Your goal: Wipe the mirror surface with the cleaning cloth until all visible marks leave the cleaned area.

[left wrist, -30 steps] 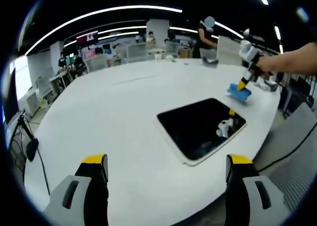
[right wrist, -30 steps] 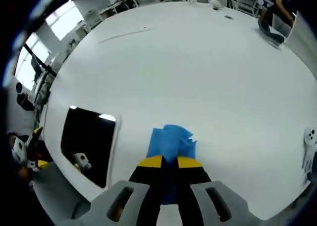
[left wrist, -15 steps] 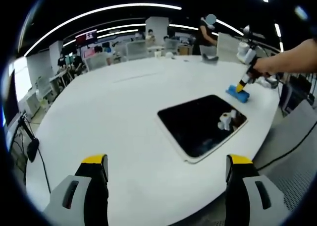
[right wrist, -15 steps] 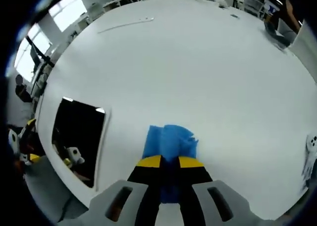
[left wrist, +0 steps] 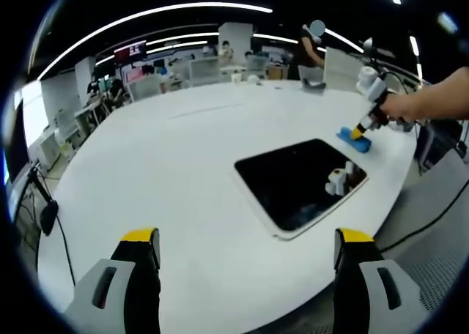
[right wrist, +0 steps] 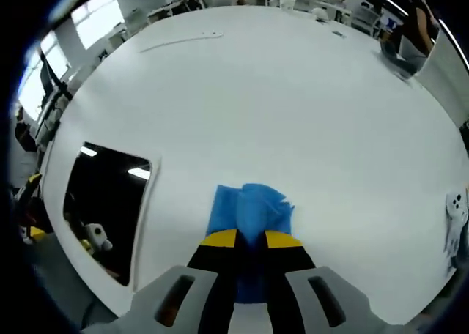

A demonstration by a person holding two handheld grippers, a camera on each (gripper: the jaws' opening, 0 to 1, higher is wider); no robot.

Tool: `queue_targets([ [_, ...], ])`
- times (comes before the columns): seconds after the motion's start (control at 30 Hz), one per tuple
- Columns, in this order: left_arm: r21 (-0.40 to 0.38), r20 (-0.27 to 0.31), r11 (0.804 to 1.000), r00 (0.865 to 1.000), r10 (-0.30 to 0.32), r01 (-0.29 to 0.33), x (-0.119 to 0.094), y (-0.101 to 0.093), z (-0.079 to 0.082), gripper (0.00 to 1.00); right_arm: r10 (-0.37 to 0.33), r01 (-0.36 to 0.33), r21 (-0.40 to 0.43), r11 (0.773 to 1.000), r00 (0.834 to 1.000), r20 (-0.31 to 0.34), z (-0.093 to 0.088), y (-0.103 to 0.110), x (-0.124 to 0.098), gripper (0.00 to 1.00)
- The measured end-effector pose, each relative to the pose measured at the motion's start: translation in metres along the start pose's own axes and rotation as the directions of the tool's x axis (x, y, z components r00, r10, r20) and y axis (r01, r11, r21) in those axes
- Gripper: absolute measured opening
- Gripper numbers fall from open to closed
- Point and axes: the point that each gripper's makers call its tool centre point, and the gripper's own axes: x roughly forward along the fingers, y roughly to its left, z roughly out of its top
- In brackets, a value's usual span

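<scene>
Cloth (right wrist: 249,208) pinched in my right tongs (right wrist: 251,238), resting on the white surface (right wrist: 293,114) just beside the mirror (right wrist: 102,198), barely shifted over the last second. My left tongs (left wrist: 245,239) hang open and empty, so I judge wiping not yet begun.

Two grey grippers, left (left wrist: 245,255) and right (right wrist: 252,240), are showing black jaws tipped with yellow; a bare forearm (left wrist: 440,99) is showing.

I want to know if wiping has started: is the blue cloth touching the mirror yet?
Apart. In the right gripper view, white table shows between the cloth and the mirror; the right gripper is shut on the cloth.
</scene>
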Motion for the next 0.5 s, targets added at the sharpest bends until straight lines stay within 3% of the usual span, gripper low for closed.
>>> queue_targets([
  [0.17,0.015,0.004,1.000,1.000,0.001,-0.002,0.000,0.001,0.001,0.99,0.021,-0.021,-0.033,0.999,1.000,-0.005,0.000,0.005,-0.002,0.14],
  [0.3,0.013,0.002,1.000,1.000,0.000,0.000,-0.001,0.001,0.001,0.99,0.107,-0.108,0.009,0.994,0.991,0.082,0.005,0.020,-0.003,0.30],
  [0.4,-0.006,0.015,1.000,1.000,-0.010,0.010,-0.001,0.000,0.003,0.99,0.148,-0.151,0.024,0.988,0.984,0.103,0.005,0.025,-0.005,0.41],
  [0.47,-0.005,0.023,1.000,1.000,-0.018,0.018,0.000,-0.002,0.004,0.99,0.205,-0.213,0.040,0.976,0.966,0.155,0.014,0.035,-0.013,0.49],
  [0.5,-0.002,0.023,1.000,1.000,-0.020,0.020,0.000,-0.002,0.004,0.99,0.190,-0.203,0.047,0.978,0.963,0.191,0.020,0.033,-0.021,0.53],
])
